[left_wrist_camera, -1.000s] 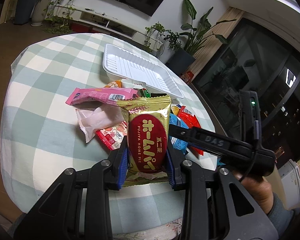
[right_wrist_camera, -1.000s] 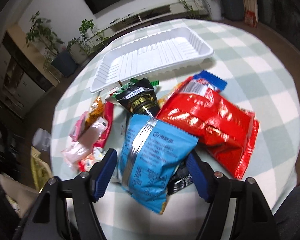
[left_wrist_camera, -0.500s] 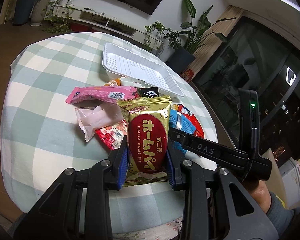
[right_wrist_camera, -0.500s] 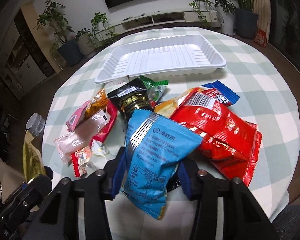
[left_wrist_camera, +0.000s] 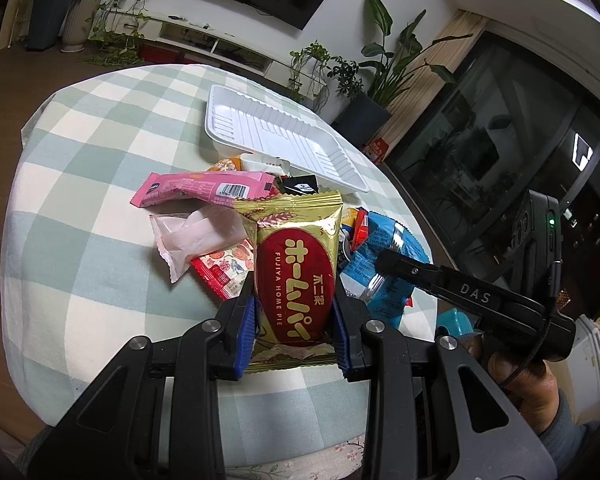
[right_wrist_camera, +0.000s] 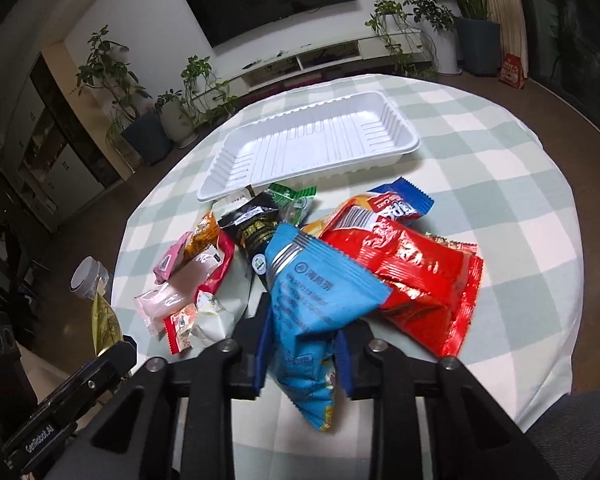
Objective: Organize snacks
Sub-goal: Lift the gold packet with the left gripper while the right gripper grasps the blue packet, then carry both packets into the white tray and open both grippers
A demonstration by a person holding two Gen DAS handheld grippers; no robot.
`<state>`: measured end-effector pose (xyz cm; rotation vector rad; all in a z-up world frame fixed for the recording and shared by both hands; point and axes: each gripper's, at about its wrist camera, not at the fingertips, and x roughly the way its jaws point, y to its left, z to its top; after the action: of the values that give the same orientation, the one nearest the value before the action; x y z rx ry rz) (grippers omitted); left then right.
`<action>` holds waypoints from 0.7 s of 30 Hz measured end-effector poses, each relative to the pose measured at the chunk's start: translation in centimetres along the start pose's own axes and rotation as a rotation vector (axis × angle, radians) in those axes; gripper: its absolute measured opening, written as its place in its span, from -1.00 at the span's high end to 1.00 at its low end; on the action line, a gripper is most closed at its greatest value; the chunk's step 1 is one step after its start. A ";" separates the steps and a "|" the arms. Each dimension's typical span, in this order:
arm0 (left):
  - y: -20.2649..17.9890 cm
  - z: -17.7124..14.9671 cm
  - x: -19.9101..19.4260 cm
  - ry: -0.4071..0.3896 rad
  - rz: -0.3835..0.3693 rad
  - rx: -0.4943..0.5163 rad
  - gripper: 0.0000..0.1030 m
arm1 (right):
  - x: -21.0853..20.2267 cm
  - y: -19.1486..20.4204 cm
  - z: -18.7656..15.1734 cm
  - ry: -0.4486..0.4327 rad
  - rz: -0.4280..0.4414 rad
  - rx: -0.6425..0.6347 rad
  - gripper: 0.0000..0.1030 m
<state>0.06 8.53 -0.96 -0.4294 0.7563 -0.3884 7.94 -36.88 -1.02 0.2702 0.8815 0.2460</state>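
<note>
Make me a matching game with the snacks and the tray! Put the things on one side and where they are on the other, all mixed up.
Things:
1. gold and red pie packet
2. blue snack bag
3. white tray
4. red chip bag

Where:
A. lying on the checked tablecloth, touched by no jaws
B. pinched in the left gripper
C. empty, behind the snack pile
D. pinched in the right gripper, whose jaws have just been closing on it

Pairs: 1-B, 2-D, 3-C, 4-A
</note>
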 end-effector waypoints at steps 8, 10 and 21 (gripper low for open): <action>-0.2 -0.1 0.1 0.002 0.001 0.004 0.43 | -1.3 -0.4 -0.4 -0.014 0.070 0.009 0.46; -0.2 -0.1 0.1 0.003 0.002 0.006 0.43 | -2.1 -0.8 -0.2 -0.030 0.087 0.021 0.46; -0.4 -0.1 0.3 0.003 0.012 0.013 0.43 | -5.7 -5.0 1.9 -0.118 0.110 0.118 0.46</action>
<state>0.08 8.05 -0.98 -0.4116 0.7586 -0.3827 6.43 -43.60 2.54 0.4393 0.7668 0.2773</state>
